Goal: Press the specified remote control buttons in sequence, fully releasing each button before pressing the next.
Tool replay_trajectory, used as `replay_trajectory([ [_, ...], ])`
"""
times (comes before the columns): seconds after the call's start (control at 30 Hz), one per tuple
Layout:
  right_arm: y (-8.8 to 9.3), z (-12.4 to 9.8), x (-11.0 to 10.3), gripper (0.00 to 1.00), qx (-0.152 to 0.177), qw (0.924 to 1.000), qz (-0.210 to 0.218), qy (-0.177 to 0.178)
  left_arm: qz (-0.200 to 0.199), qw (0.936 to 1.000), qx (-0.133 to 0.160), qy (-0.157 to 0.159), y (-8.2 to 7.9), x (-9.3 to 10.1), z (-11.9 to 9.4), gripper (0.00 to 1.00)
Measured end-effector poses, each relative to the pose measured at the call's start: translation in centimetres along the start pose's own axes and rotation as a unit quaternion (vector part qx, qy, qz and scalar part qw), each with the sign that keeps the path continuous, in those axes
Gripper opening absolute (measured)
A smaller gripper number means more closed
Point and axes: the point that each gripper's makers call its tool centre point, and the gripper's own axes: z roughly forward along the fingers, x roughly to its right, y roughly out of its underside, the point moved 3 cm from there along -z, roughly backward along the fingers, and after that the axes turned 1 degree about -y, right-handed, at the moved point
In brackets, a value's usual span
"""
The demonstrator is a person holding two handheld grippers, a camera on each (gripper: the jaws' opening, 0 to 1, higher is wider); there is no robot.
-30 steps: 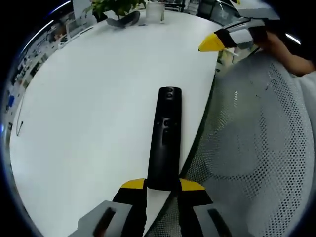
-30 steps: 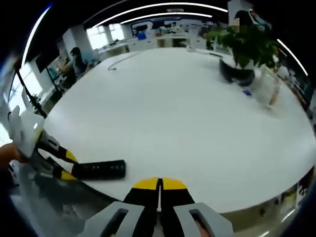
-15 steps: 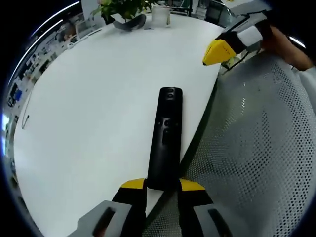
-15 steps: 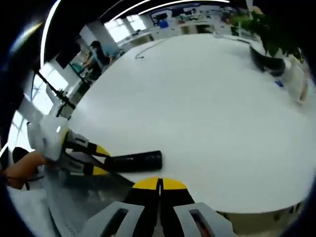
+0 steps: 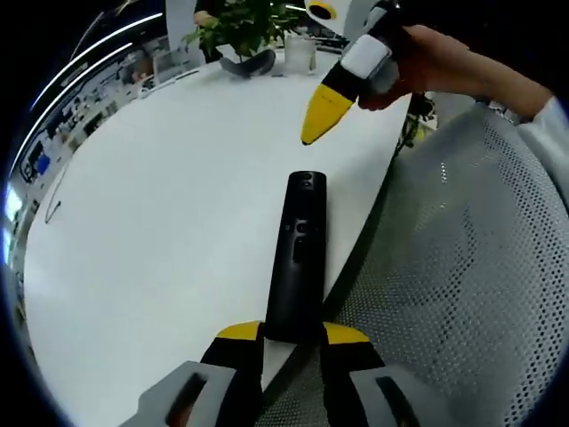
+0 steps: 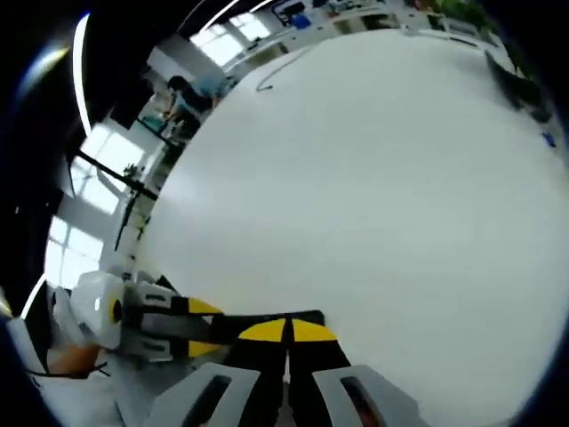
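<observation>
Black and slim, the remote control (image 5: pixel 298 258) lies lengthwise on the white table (image 5: pixel 160 205), close along the table's edge, its near end clamped between the yellow-tipped jaws of the left gripper (image 5: pixel 292 336) at 6 o'clock of the left gripper view. Its round top button points toward 12 o'clock, with a cluster of smaller buttons around mid-body. Above that far end, at 12 to 1 o'clock, the right gripper (image 5: pixel 318 124) hangs tip-down, its yellow jaws pressed together with nothing between them; a person's hand (image 5: pixel 427 67) grips it. Whether the tip touches the remote cannot be told; it appears just clear of it. A grey mesh chair back (image 5: pixel 453 285) lies at 3 to 5 o'clock, and a potted plant (image 5: pixel 240 22) stands at the table's far side near 11 o'clock.

In the right gripper view, the right gripper (image 6: pixel 285 334) at 6 o'clock shows its jaws closed tip to tip over the remote's dark end (image 6: pixel 267 320), while the left gripper (image 6: pixel 200 320) comes in from 8 o'clock, holding the remote
</observation>
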Motion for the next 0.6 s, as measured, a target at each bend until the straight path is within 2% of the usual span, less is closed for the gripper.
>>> replay_trajectory([
  [0.1, 1.5, 1.0, 0.6, 0.00, -0.006, 0.9998, 0.018, -0.012, -0.001, 0.9999, 0.011, -0.003, 0.1, 0.0, -0.1, 0.24],
  [0.13, 2.2, 1.1, 0.6, 0.00, -0.028, 0.9990, 0.029, -0.017, 0.002, 0.9999, 0.011, -0.004, 0.1, -0.1, -0.1, 0.24],
  [0.17, 2.6, 0.8, 0.7, 0.00, -0.061, 0.9971, 0.045, -0.006, 0.005, 0.9999, 0.010, -0.005, 0.0, -0.1, -0.1, 0.24],
  [0.23, 0.7, 0.7, 0.9, 0.00, 0.002, 0.9999, 0.011, -0.002, 0.029, 0.9995, 0.008, -0.011, 0.0, -0.1, 0.0, 0.24],
  [0.37, 1.2, 0.6, 1.5, 0.00, -0.018, 0.9990, 0.041, 0.002, 0.048, 0.9987, 0.008, -0.017, 0.0, 0.0, 0.1, 0.24],
  [0.47, 1.1, 0.5, 1.5, 0.00, -0.012, 0.9990, 0.044, 0.001, 0.067, 0.9975, 0.012, -0.020, 0.1, 0.0, 0.1, 0.24],
  [0.6, 1.7, 1.1, 1.3, 0.00, -0.031, 0.9981, 0.053, -0.003, 0.079, 0.9966, 0.013, -0.023, 0.1, 0.0, 0.2, 0.24],
])
